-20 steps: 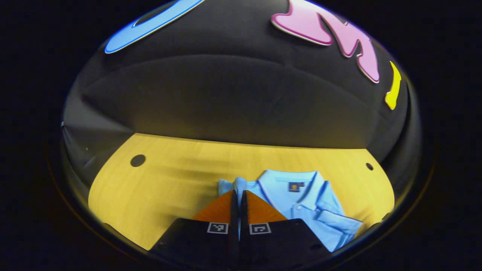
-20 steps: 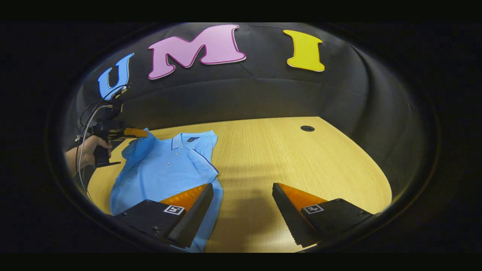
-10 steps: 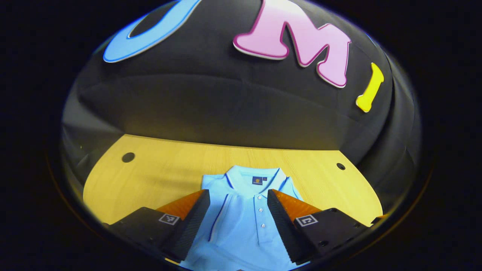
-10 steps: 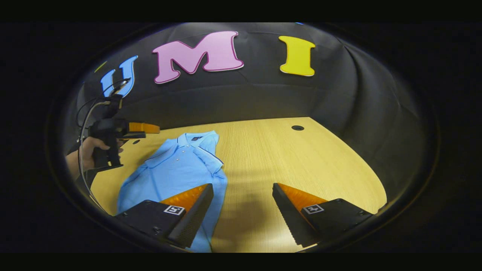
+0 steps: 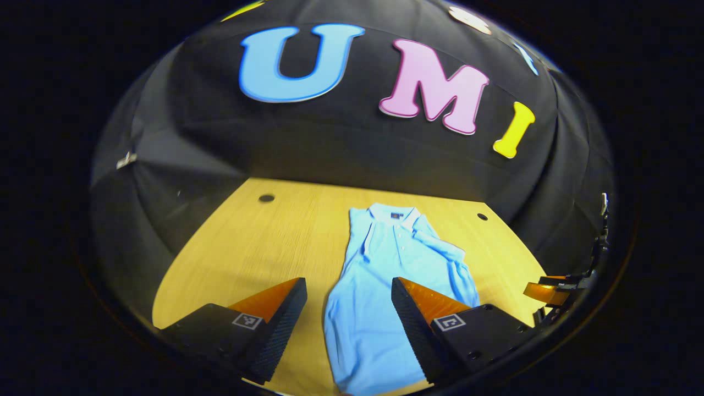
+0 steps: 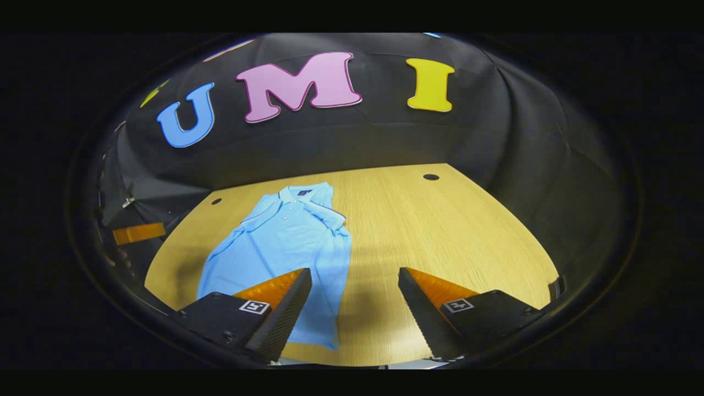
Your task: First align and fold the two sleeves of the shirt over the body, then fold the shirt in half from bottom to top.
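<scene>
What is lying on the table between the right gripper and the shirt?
Nothing: in the right gripper view, the open right gripper hovers beside the shirt, with bare table between.

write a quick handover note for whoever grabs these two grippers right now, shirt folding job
Left gripper: open, holding nothing, above the lower part of the shirt.
Right gripper: open, holding nothing, over the table beside the shirt's hem side.
Light blue short-sleeved polo shirt: lies flat on the pale wooden table, collar toward the booth wall, hem nearest the grippers.
Done: both sleeves appear folded in over the body, leaving a narrow strip.
Left: grip the bottom hem and fold it up to the collar.
</scene>
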Motion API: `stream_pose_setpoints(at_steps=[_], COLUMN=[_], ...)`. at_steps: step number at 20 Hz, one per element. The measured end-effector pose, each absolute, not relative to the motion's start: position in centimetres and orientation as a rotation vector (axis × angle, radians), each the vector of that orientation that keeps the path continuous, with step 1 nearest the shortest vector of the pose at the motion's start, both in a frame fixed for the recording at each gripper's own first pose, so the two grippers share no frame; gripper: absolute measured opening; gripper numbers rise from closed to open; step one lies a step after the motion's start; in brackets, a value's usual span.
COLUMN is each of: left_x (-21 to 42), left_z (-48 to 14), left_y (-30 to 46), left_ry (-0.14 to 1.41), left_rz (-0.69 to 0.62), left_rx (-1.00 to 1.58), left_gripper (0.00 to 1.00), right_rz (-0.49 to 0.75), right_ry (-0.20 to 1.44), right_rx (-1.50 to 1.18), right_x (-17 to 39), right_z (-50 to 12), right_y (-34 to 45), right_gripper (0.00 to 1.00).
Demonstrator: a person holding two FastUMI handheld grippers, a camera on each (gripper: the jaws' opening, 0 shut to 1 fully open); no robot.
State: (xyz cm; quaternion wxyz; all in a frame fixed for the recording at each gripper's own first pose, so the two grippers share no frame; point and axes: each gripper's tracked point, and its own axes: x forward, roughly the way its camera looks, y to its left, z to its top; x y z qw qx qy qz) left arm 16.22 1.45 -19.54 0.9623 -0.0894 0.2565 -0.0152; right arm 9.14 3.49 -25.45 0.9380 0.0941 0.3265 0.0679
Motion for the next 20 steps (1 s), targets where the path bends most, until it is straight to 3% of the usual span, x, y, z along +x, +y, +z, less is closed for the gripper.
stream_pose_setpoints(at_steps=[9, 20], left_x=[4.2, 4.5], left_z=[-31.5, -36.4], left_y=[-1.9, -2.0], left_ry=[0.752, 0.832], left_rz=[-0.076, -0.003], left_rx=[-0.179, -0.002], left_gripper=[0.97, 0.99], right_rz=[0.196, 0.183], right_ry=[0.831, 0.927], right_rx=[0.159, 0.167], right_x=[0.7, 0.0], right_z=[-30.7, -37.4], right_y=[6.3, 8.8], right_gripper=[0.99, 0.99])
